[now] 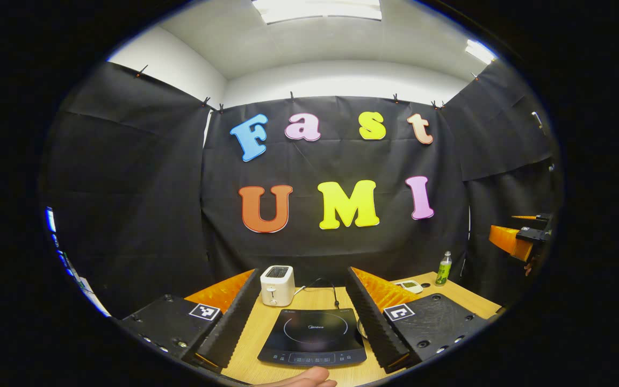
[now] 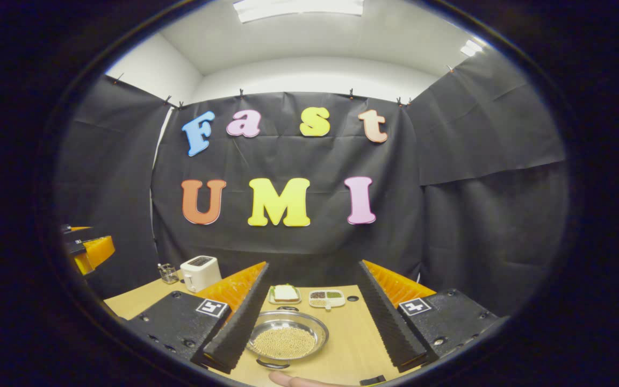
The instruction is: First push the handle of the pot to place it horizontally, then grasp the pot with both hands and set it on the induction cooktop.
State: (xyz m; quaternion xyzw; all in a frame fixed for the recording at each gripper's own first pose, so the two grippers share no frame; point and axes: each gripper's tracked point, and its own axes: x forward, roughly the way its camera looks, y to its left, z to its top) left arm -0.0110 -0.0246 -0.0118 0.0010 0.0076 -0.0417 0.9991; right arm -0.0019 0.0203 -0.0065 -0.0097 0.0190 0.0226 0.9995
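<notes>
Both grippers hover jaws wide apart, gripping nothing: pot (image 2: 287, 339) sits on the table (image 2: 352, 344) low between the right gripper (image 2: 309, 336) fingers, induction cooktop (image 1: 314, 336) between the left gripper (image 1: 301, 336) fingers.

**Camera placement: two gripper views**

Left gripper view: low over the desk (image 1: 315, 298), facing the back wall, cooktop (image 1: 314, 336) near. Right gripper view: same height and heading, set further right, pot (image 2: 287, 337) near. Shared: desk, toaster (image 1: 277, 285) (image 2: 200, 272), back wall.
</notes>
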